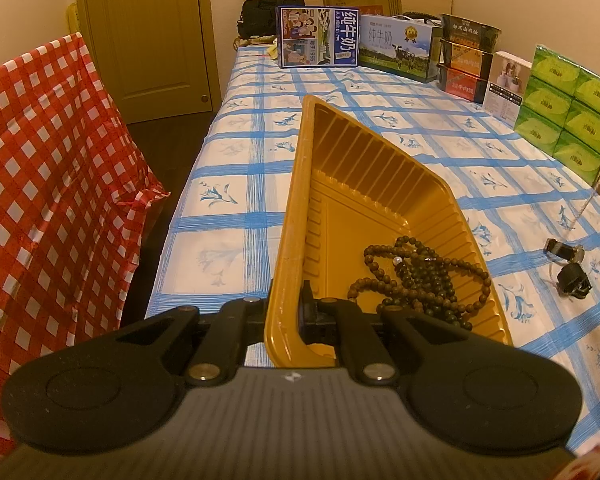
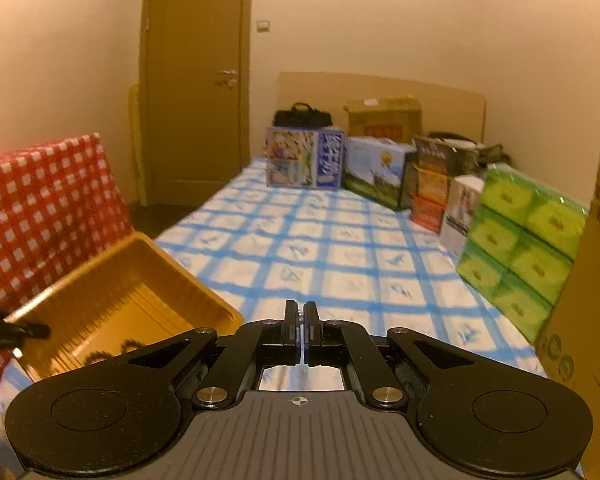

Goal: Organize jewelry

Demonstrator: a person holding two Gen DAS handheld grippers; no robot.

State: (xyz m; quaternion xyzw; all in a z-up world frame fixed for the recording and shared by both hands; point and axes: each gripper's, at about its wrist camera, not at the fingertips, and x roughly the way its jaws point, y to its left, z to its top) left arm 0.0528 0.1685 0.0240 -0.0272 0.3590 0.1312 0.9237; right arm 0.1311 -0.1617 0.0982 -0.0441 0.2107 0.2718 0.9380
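Tray: ribbed golden-yellow plastic tray (image 1: 364, 200), the landmark for all entries below; it is tilted, its near wall raised, above a blue-and-white checked cloth with flower motifs (image 1: 236, 160). In the right wrist view the same tray (image 2: 112, 300) appears low at the left.
Beads: long string of dark brown wooden beads (image 1: 424, 276), heaped in the tray's near right corner, against the ribbed side wall. One pale bead shows in the heap. In the right wrist view only a few loops (image 2: 112, 350) show above the gripper body.
Left gripper (image 1: 286, 316): black two-finger claw pinching the tray's near wall, one finger (image 1: 306, 300) inside the tray, the other outside.
Right gripper (image 2: 301, 320): black claw to the right of the tray, over the cloth, fingers pressed almost together. A small metallic item seems nipped between the tips; too small to identify.
Loose items: small dark clasp-like object with metal parts (image 1: 568, 264), on the cloth to the right of the tray; a thin chain (image 1: 590, 196) rises from that area toward the upper right.
Beyond the tray: blue milk carton box (image 1: 318, 38), white milk box with a cow picture (image 1: 400, 46), stacked instant-noodle bowls (image 1: 466, 56), green tissue packs (image 1: 568, 112).
Left of the tray: red-and-white checked cover (image 1: 48, 184).
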